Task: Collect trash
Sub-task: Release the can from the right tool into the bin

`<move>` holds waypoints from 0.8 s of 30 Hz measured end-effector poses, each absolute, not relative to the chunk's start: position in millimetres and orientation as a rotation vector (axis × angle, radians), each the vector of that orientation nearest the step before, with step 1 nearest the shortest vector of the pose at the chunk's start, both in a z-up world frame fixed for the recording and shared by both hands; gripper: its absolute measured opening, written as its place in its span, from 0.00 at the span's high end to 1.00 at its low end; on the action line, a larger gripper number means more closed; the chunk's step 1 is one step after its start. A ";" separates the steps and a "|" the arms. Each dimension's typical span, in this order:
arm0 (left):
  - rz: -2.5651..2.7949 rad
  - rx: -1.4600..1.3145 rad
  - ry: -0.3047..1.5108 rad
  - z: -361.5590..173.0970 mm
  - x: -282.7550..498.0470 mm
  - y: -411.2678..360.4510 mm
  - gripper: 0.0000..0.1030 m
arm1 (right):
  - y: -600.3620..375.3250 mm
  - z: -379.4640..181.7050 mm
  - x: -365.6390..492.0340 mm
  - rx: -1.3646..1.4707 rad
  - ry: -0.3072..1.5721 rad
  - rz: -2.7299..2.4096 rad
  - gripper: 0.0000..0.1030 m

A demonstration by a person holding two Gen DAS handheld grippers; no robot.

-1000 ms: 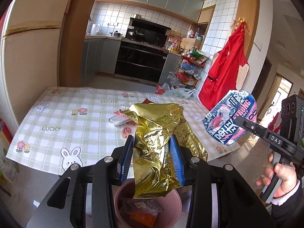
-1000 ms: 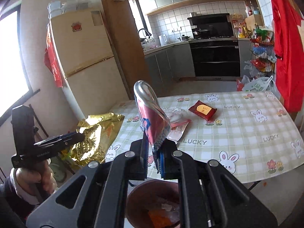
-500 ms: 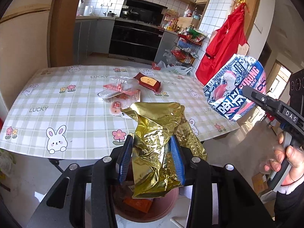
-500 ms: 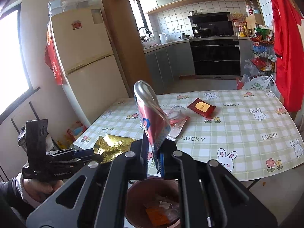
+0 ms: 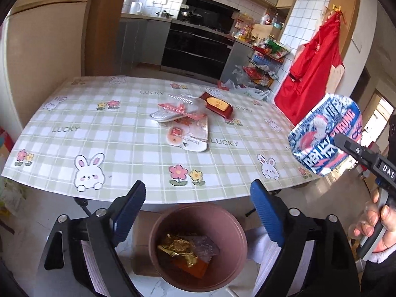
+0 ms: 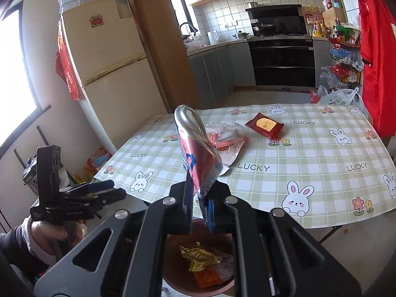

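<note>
Kitchen-diner, tiled floor w/ round pink bin [image 5: 198, 267] nearest the cameras, just below the worktop's [image 5: 123, 148] near edge. Left gripper [image 5: 198, 212] hangs over the bin, its blue fingers [image 5: 128, 212] opening wide, nothing between them; a second ago they pinched the gold foil wrapper [image 5: 177, 247], which now lies crumpled inside the bin on top of an orange packet [image 5: 195, 268]. Right gripper [image 6: 198, 205], fingers clamped together on the lower end of a red/blue snack bag [image 6: 195, 158], holds it upright above the bin, as before. Right hand [image 5: 378, 230] visible at frame edge in left view; left hand [image 6: 47, 230] in right view. Farther: checked bunny "LUCKY" cloth on worktop carries clear/red wrappers [image 5: 183, 121] mid-table, unmoved, and a dark red packet [image 5: 219, 104] just beyond them. Bkgd: fridge [image 6: 109, 66], oven [image 5: 198, 49], red apron [image 5: 314, 71].
</note>
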State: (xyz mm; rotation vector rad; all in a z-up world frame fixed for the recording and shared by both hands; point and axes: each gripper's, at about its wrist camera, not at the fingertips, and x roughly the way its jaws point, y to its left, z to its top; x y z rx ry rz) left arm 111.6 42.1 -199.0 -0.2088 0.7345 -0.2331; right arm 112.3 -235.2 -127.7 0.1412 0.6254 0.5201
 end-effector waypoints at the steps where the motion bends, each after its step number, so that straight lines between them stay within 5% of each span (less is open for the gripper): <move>1: -0.206 -0.208 0.718 -194.8 111.3 47.6 0.11 | -232.9 -129.0 112.0 0.138 0.630 0.525 0.88; 18: -0.047 -0.247 0.618 -170.8 101.1 102.1 0.06 | -189.8 -149.1 115.4 0.071 0.713 0.608 0.87; 24: -0.056 -0.245 0.607 -170.2 99.9 100.9 0.06 | -186.2 -151.4 114.5 0.063 0.699 0.612 0.70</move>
